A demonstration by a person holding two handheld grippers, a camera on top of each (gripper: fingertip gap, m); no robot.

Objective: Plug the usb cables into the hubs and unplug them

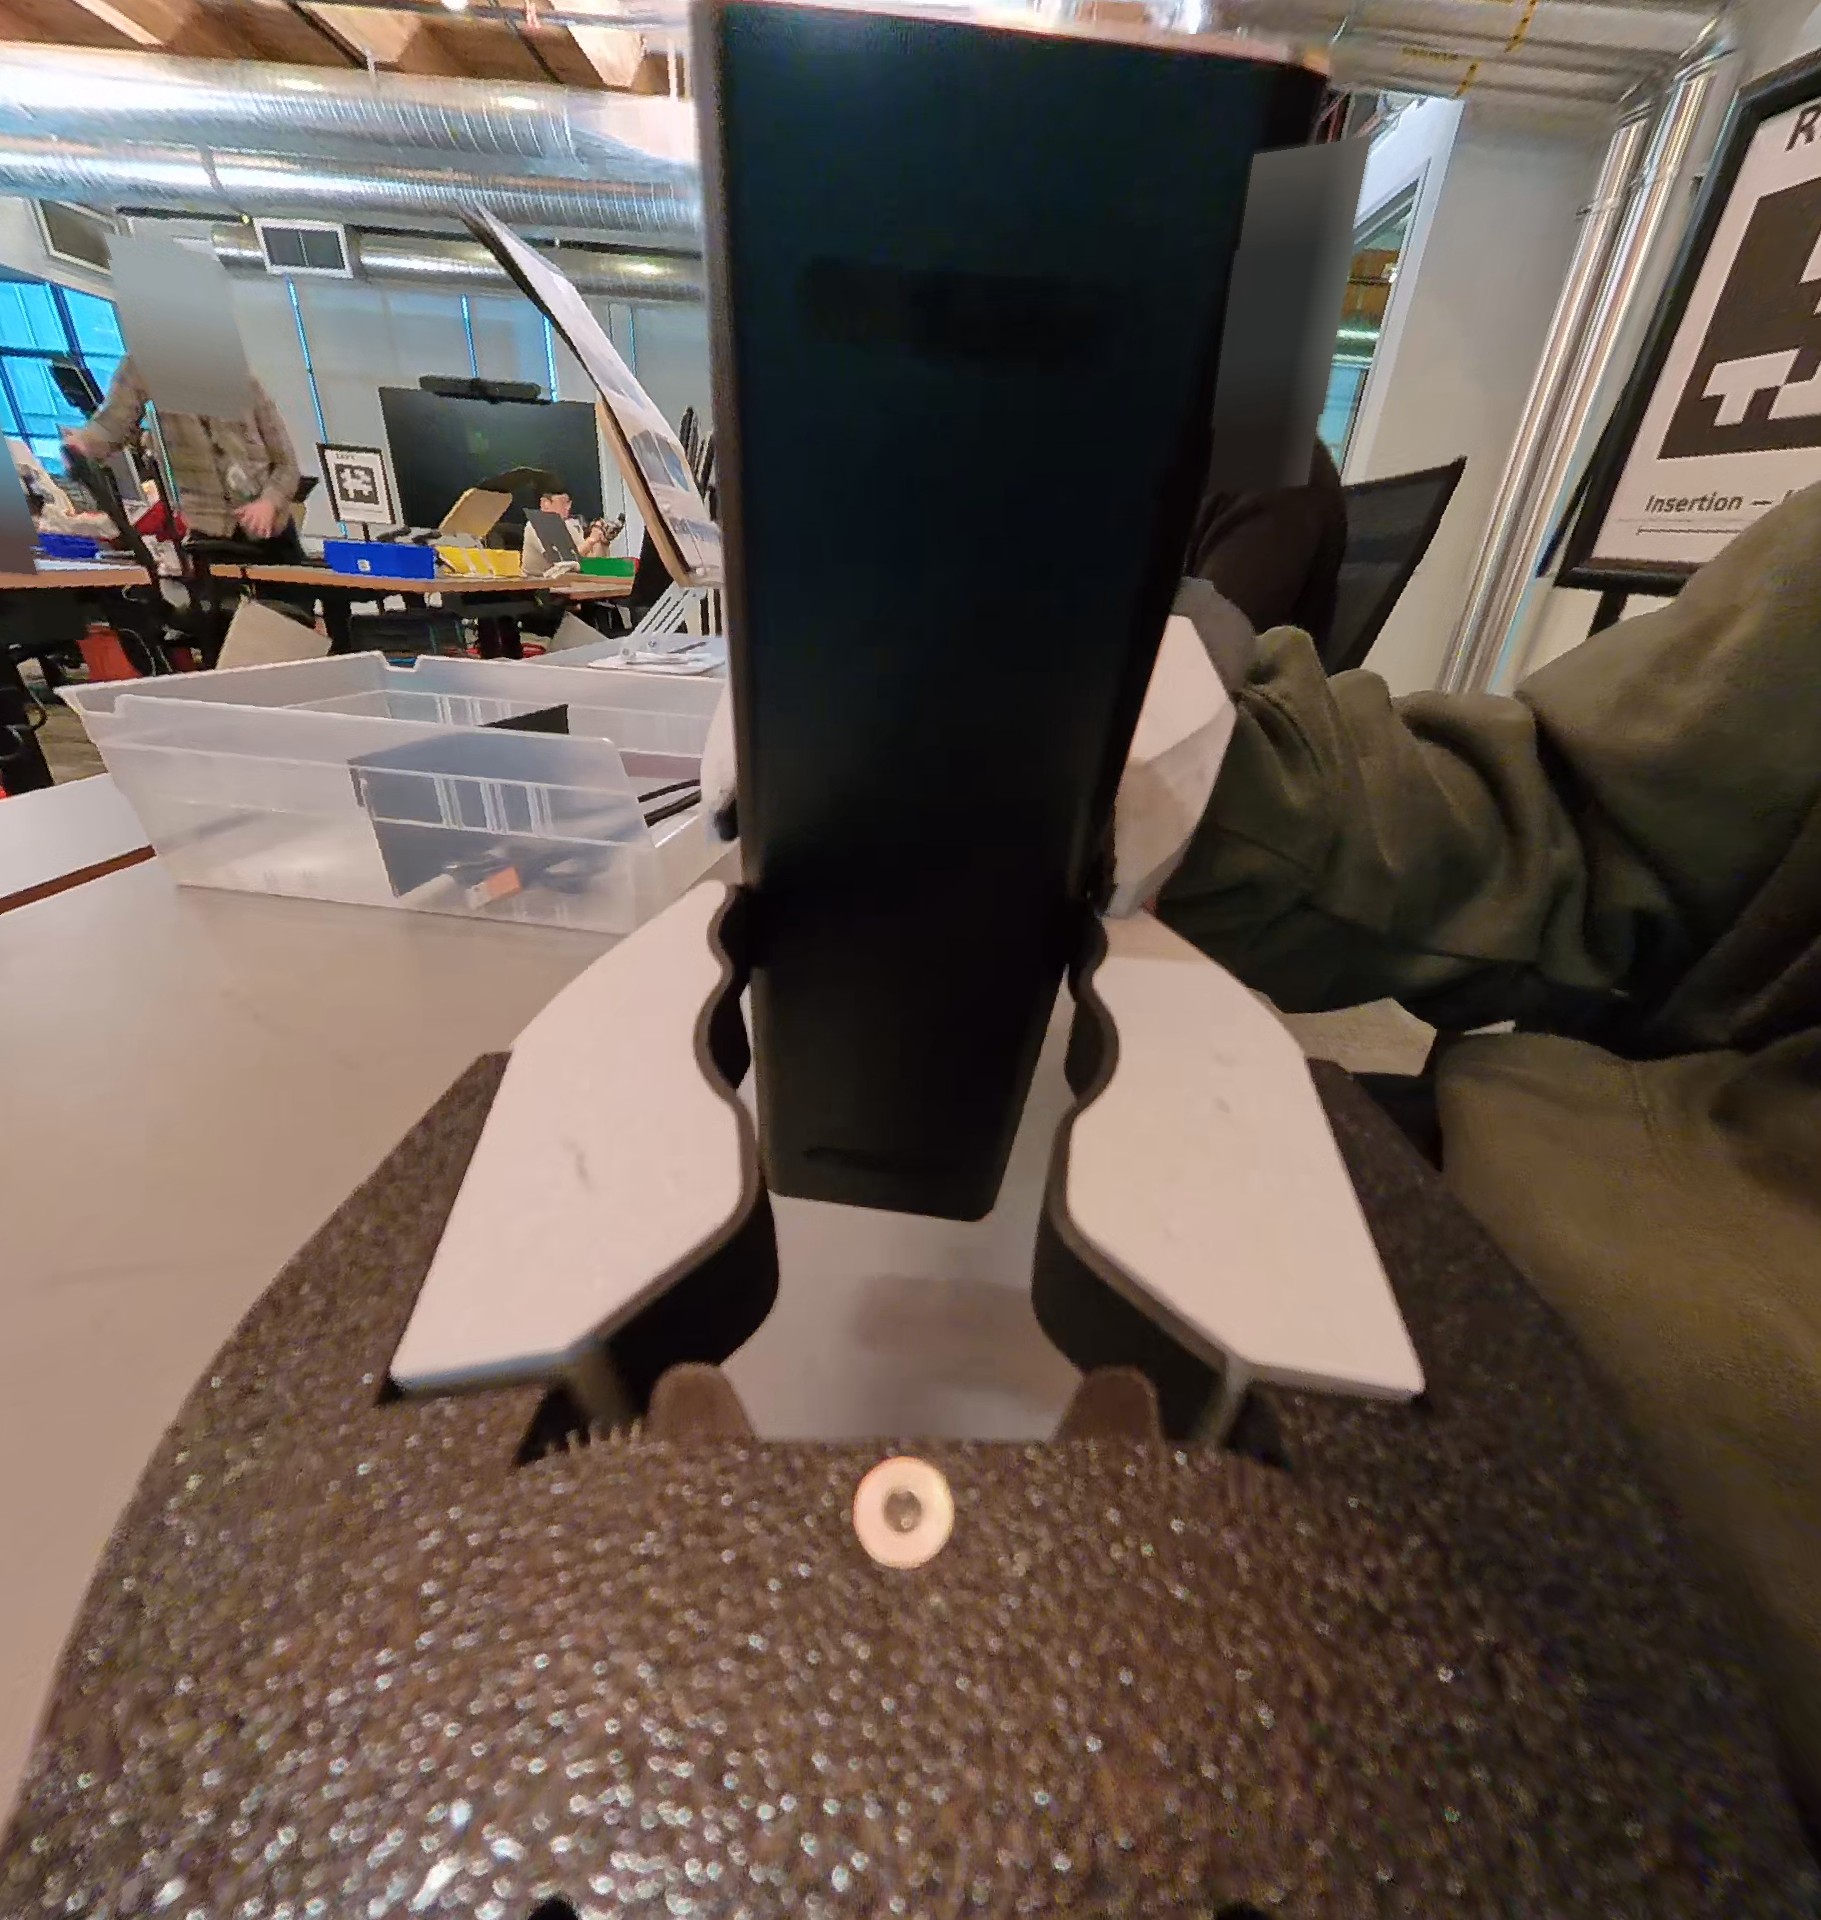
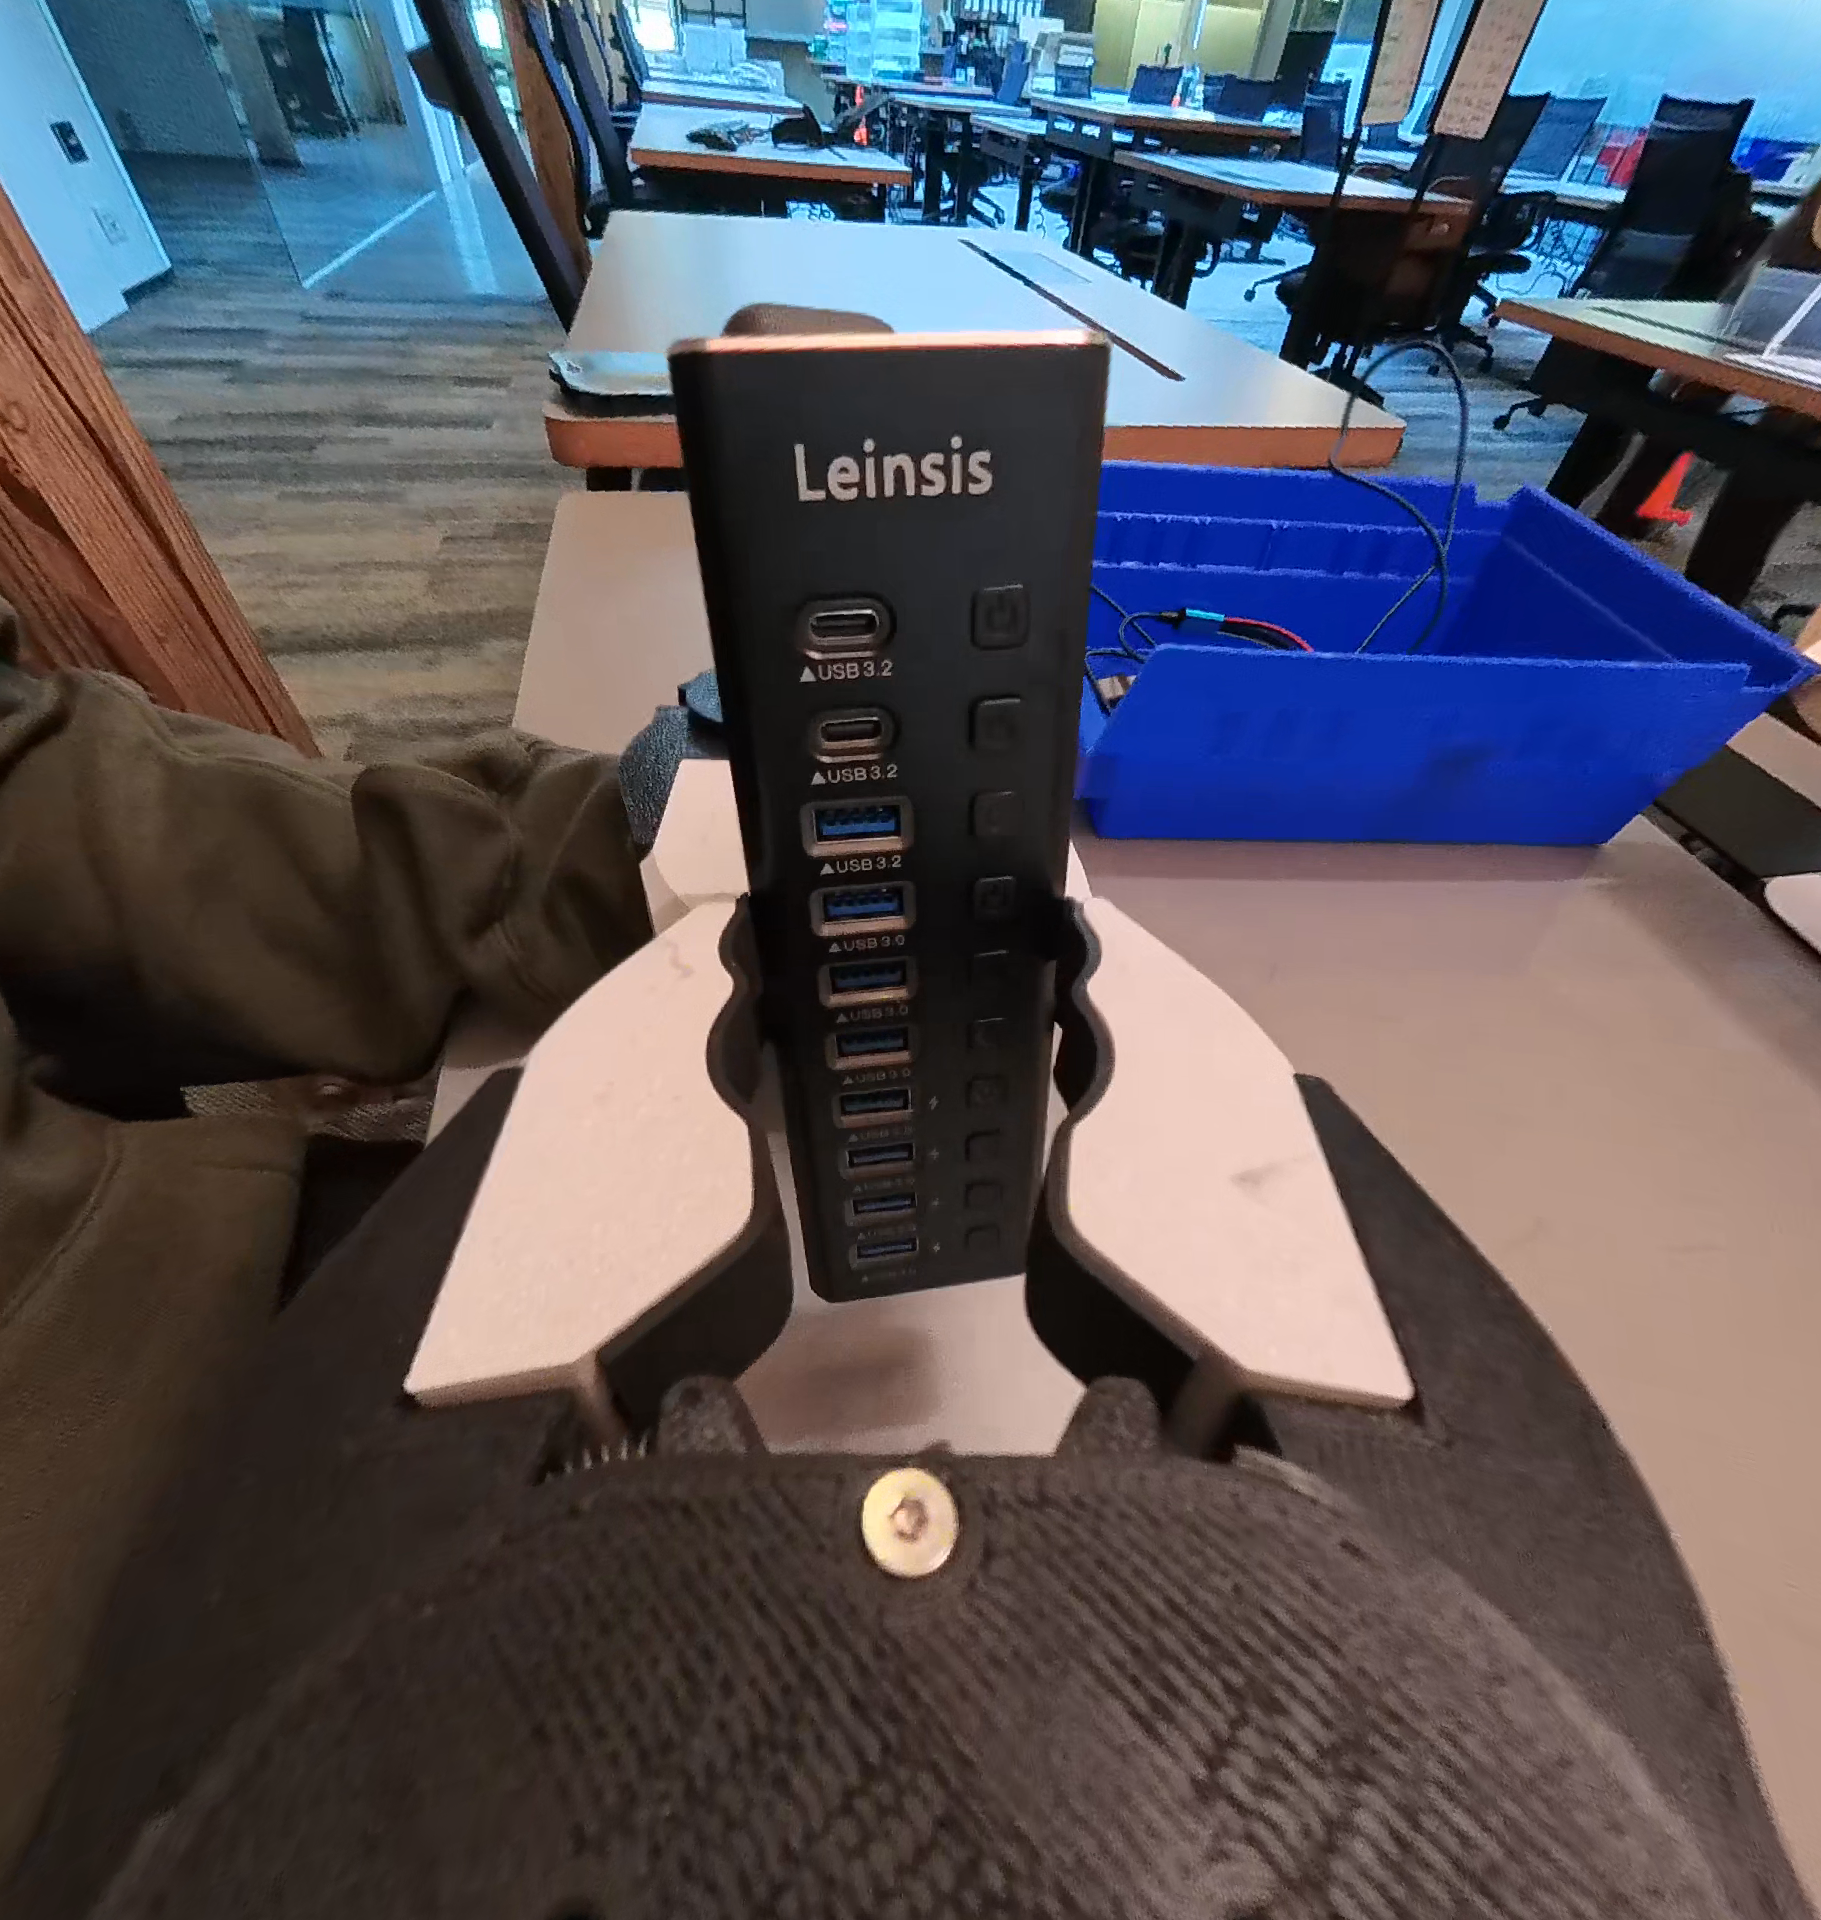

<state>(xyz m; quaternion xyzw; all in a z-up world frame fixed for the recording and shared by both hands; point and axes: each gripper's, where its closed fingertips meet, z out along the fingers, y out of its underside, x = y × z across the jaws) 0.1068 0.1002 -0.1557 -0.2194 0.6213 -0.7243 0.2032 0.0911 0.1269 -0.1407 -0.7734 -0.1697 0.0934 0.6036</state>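
The right tool (image 2: 911,940) clamps a black hub (image 2: 890,727) upright at frame centre, its port column facing the camera; the left tool (image 1: 911,940) grips the same hub (image 1: 973,571) from its plain back. Behind lie the pale surface (image 2: 1405,1039), a blue bin (image 2: 1405,727) at right and a clear bin (image 1: 366,769) at left.

The hub (image 2: 890,831) stands upright between both grippers' fingers — bin (image 2: 1425,707) to its right on the table (image 2: 1405,1039), tray (image 1: 386,769) far left.
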